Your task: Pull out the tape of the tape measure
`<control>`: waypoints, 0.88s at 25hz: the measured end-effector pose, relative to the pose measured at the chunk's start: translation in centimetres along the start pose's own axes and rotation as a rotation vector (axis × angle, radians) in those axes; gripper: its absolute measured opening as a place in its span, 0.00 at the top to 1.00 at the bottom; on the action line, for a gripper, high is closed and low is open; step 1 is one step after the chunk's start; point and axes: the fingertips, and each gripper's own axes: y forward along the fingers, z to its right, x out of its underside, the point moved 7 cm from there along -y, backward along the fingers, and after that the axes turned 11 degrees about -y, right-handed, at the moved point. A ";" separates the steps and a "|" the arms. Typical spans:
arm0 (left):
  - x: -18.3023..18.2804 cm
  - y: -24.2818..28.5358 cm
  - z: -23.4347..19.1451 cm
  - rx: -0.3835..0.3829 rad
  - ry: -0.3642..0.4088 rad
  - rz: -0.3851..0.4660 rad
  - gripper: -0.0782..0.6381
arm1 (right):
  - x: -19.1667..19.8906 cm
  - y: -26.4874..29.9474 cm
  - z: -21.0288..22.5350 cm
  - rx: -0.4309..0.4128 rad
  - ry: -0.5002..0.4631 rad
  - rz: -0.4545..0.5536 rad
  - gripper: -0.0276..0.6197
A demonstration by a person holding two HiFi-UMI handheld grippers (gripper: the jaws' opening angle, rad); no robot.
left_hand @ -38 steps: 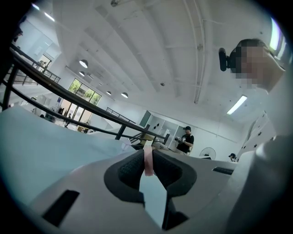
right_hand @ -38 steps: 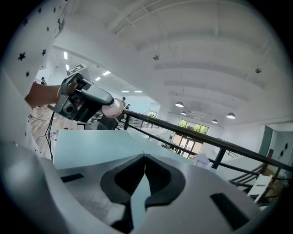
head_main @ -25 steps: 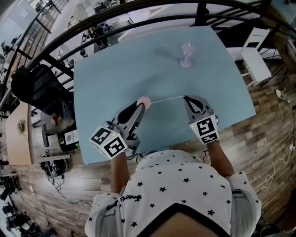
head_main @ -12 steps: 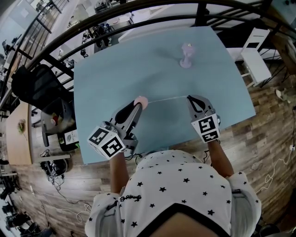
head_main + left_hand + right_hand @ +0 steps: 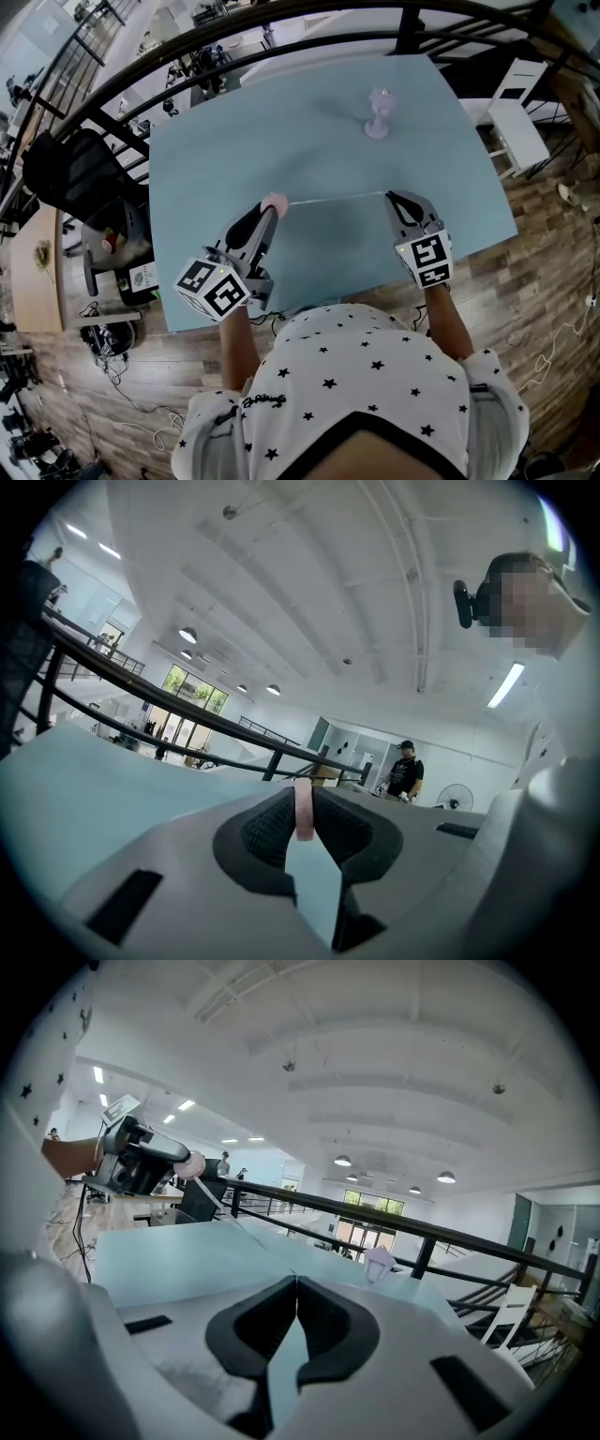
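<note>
My left gripper is shut on a small round pink tape measure held just above the pale blue table. In the left gripper view the pink case sits edge-on, pinched between the dark pads. A thin white tape runs from it to the right, to my right gripper, which is shut on the tape's end. In the right gripper view the jaws are pressed together, and the tape stretches off to the left gripper at the upper left.
A small pale lilac goblet-shaped object stands far back on the table, also seen in the right gripper view. A dark railing curves round the table's far side. A black chair stands to the left, a white chair to the right.
The two grippers have drawn apart: the left one with the pink case went left, the right one went right. The stretch of tape between them is longer.
</note>
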 end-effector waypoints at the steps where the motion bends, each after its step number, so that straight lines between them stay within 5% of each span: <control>1: 0.0 -0.1 -0.2 -0.013 0.010 0.000 0.78 | -0.2 -0.1 -0.1 -0.009 -0.002 0.009 0.95; 11: -0.4 -1.2 -1.5 -0.098 0.070 0.018 0.78 | -2.6 -1.7 -0.7 -0.092 -0.014 0.130 0.95; 22: 0.7 -1.7 -1.6 -0.128 0.071 0.024 0.78 | -4.8 -2.7 0.3 -0.102 0.128 0.247 0.95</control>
